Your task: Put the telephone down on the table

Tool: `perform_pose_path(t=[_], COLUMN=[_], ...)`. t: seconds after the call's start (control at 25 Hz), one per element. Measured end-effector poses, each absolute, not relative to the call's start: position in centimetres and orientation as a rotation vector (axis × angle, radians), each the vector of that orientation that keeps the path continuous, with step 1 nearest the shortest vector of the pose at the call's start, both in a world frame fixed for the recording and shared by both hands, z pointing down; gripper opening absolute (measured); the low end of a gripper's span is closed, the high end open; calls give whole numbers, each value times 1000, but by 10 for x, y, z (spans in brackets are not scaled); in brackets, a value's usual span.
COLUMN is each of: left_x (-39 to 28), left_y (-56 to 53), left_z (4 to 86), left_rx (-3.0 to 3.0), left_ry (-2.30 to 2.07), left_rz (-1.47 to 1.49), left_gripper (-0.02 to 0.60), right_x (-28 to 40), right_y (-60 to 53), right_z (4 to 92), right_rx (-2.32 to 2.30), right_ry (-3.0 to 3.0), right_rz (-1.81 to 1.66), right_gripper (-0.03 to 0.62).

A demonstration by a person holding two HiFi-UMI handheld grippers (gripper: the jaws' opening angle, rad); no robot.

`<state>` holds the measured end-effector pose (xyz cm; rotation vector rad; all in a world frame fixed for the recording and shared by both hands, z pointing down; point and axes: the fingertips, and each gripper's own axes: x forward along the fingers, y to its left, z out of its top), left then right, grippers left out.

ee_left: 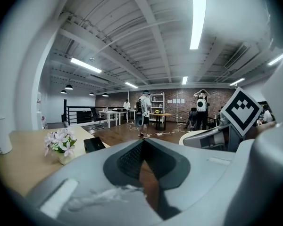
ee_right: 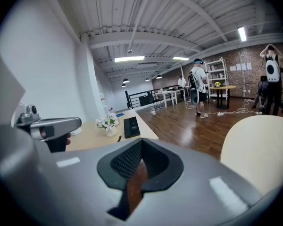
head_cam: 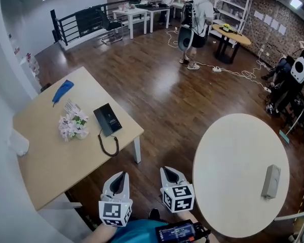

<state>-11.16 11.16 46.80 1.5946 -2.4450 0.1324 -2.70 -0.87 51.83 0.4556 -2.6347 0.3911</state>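
Head view: the telephone (head_cam: 107,119) is black, flat and rectangular. It lies on the wooden desk (head_cam: 45,161) near its right edge, and its black cord (head_cam: 108,145) loops toward the near edge. Just beside it on the left stand pale flowers (head_cam: 73,125). A round desk (head_cam: 233,186) on the right carries a grey box (head_cam: 271,181). The left tongs (head_cam: 122,175) and right tongs (head_cam: 167,170) are held side by side low in the frame, over the floor between the two desks, well apart from the telephone.

Left gripper view: tongs closed tip to tip, nothing between them. The telephone sits beyond, right of the flowers.

Right gripper view: tongs pressed together, empty, tilted slightly down. The flowers stand in a small white pot (ee_right: 108,132), and the telephone is just to their right.
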Motion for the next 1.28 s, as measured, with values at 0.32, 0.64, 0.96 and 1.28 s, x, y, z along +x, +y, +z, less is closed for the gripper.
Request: perform_pose_path(t=[0.32,0.64,0.96,1.28], left_x=[-121,-125,-125,-122], left_y=[161,215,226,220], left_z=[452,480,485,481], left_rx=[1593,1577,1598,1625], left_ry=[-2507,-2436,-2432,-2441], left_rz=[85,55,59,86], left_gripper=[11,11,11,11], right_x=[-25,-33,-31,-34], right_y=[24,88,110,116], right_z=[488,485,485,479], right_rx=[518,547,593,569], right_ry=[-2732,-2776,-2815,-2847], right_rz=[368,295,230,191], right_gripper=[-7,-8,-8,-8])
